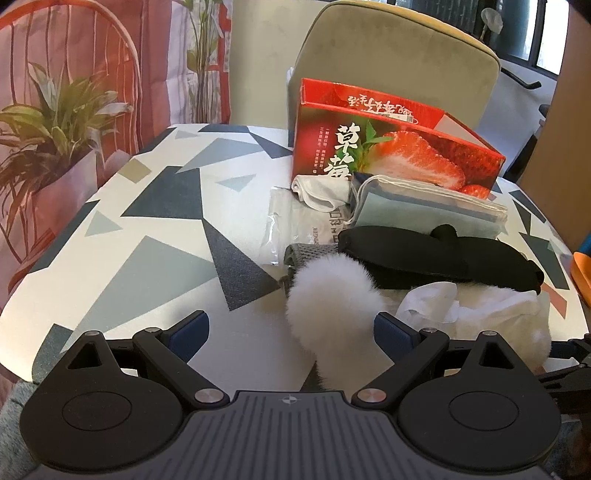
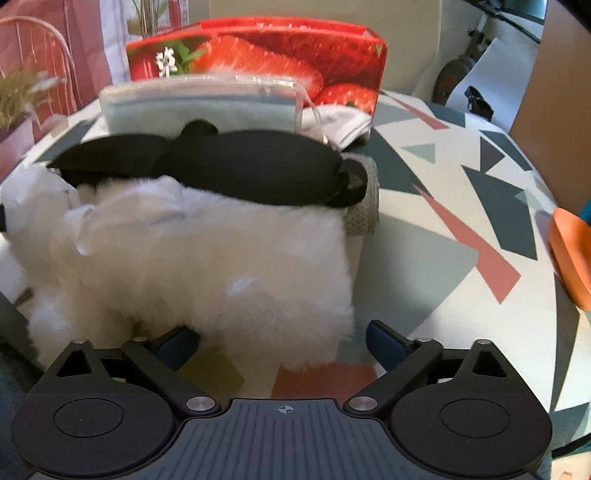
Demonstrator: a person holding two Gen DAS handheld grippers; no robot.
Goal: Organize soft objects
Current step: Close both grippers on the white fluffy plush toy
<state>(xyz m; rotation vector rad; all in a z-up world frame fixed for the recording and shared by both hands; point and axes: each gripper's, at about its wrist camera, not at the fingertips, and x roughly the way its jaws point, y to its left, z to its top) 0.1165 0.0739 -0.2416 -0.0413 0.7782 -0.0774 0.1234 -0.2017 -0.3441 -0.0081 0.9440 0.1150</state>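
Soft goods heaped on desk (image 1: 155, 229), ahead of both tools. Right hand-held gripper (image 2: 275, 341): jaws wide, straddling white fur (image 2: 207, 266), pads not yet pressing; likely lined up to lift it. Left hand-held gripper (image 1: 291, 332): open, empty, fur's end between its jaws. Black mask (image 2: 229, 166) overlaps fur; red box (image 1: 388, 147) behind, probable destination.

Desk (image 1: 155, 236) clothed in grey, white and pink geometric shapes, olive upholstered chair (image 1: 399, 48) at far side, potted plant (image 1: 48, 136) left, dark-framed window (image 1: 532, 29) far right, daylight.
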